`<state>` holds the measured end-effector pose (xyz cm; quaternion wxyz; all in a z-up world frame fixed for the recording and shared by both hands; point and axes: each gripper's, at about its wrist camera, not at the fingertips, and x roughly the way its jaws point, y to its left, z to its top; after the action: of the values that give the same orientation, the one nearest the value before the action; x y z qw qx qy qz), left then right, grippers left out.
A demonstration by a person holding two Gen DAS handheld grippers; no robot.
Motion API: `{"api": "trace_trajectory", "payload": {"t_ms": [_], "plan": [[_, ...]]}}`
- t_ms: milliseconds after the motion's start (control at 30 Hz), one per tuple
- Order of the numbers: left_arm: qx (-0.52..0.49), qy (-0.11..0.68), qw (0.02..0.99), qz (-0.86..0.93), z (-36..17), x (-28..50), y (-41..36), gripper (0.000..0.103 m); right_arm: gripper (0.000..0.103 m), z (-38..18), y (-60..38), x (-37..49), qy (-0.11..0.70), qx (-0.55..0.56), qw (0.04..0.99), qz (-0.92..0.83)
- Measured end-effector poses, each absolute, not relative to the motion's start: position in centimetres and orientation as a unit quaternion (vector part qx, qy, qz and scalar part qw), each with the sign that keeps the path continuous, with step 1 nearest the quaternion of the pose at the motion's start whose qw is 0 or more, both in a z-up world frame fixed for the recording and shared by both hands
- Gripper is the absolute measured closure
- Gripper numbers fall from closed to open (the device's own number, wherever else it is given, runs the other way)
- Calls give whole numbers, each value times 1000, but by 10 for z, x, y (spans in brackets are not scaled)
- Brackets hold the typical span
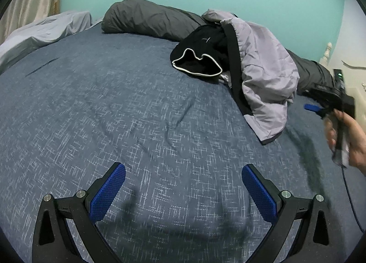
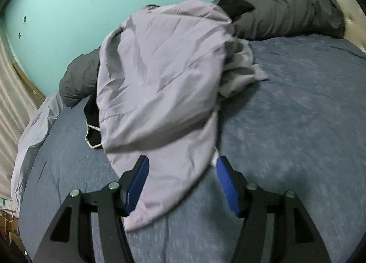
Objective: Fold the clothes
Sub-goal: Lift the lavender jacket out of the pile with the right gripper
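Note:
A lavender garment (image 1: 265, 80) lies crumpled on the blue bedspread (image 1: 114, 103), draped over a black garment with white trim (image 1: 201, 57). In the right wrist view the lavender garment (image 2: 160, 80) fills the middle, and its lower end hangs between the fingers of my right gripper (image 2: 183, 160). Those jaws stand apart and the pads do not press the cloth. The black garment (image 2: 91, 112) peeks out at its left. My left gripper (image 1: 184, 168) is open over bare bedspread, well short of the pile. A hand (image 1: 352, 146) at the right edge holds the right gripper, whose blue finger (image 1: 311, 107) shows beside the lavender cloth.
A dark grey rolled duvet (image 1: 148, 19) runs along the teal wall behind the pile. A pale sheet (image 1: 45, 29) is bunched at the bed's far left by a curtain. A white bedpost (image 1: 327, 55) and a cable (image 1: 350, 194) are at the right edge.

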<state>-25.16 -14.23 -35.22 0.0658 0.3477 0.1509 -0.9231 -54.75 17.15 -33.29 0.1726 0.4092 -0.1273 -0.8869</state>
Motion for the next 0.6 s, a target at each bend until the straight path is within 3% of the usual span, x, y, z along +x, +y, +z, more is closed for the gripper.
{"api": "trace_trajectory", "payload": {"t_ms": [200,400,467,500,533,600], "plan": [[350,157,73,-921,-358,-253,-154,0,41,-356,151,-591,-211,425,170,-864],[358,162,79,-916,-366,-254,-163,0,41,-376,122,-609,-233,436,181,-850],[358,160,79,-917,-367,-254,-164,0,62,-376,119,-605,-231,427,190,-853],[357,159,79,-917,-366,-254,-163,0,83,-376,117,-604,-229,423,195,-855],[357,157,78,-918,-366,-253,-162,0,93,-376,115,-602,-228,419,199,-856],[357,152,76,-919,-365,-253,-160,0,99,-370,112,-593,-199,407,209,-866]]}}
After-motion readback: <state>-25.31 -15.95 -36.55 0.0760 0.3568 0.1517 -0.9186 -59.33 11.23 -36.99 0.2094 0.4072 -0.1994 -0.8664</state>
